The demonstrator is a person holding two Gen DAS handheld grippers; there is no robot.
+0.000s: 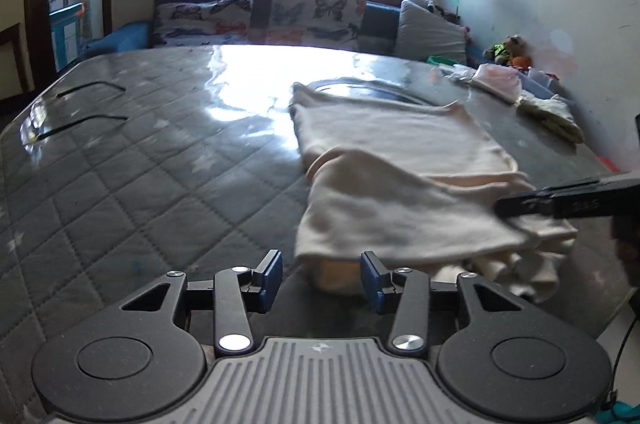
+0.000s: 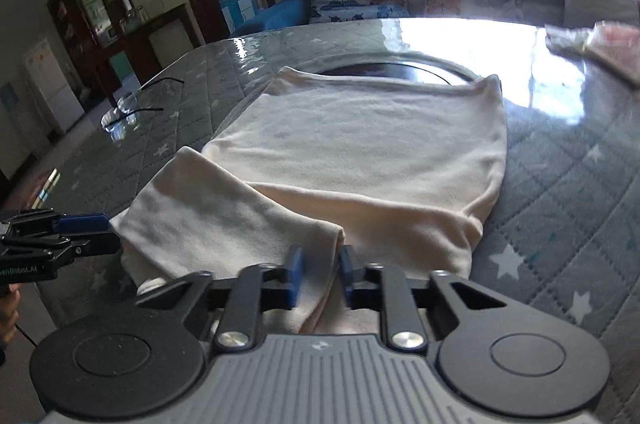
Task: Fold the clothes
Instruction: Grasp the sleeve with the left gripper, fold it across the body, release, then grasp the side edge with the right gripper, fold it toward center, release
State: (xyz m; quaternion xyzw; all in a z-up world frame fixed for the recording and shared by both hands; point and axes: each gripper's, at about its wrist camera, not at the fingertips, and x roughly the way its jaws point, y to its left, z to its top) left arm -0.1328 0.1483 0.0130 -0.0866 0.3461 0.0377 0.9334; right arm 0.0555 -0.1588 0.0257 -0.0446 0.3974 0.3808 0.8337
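A cream garment (image 1: 400, 136) (image 2: 360, 144) lies flat on the grey quilted table (image 1: 140, 184) (image 2: 560, 184). Its near part is folded over into a flap (image 1: 400, 220) (image 2: 224, 208). My left gripper (image 1: 322, 264) is open at the flap's near left edge, and bunched cloth sits between its pads without being pressed. In the right wrist view the left gripper (image 2: 110, 234) comes in from the left beside the flap's corner. My right gripper (image 2: 320, 260) is shut on the flap's near right fold; in the left wrist view the right gripper (image 1: 504, 208) reaches in from the right onto the cloth.
A dark round turntable (image 1: 360, 90) (image 2: 392, 68) shows behind the garment. Eyeglasses (image 1: 40, 128) (image 2: 120, 120) lie at the table's left. More clothes (image 1: 500, 84) (image 2: 592, 44) are piled at the far right by the wall. A sofa with butterfly cushions (image 1: 260, 20) stands beyond the table.
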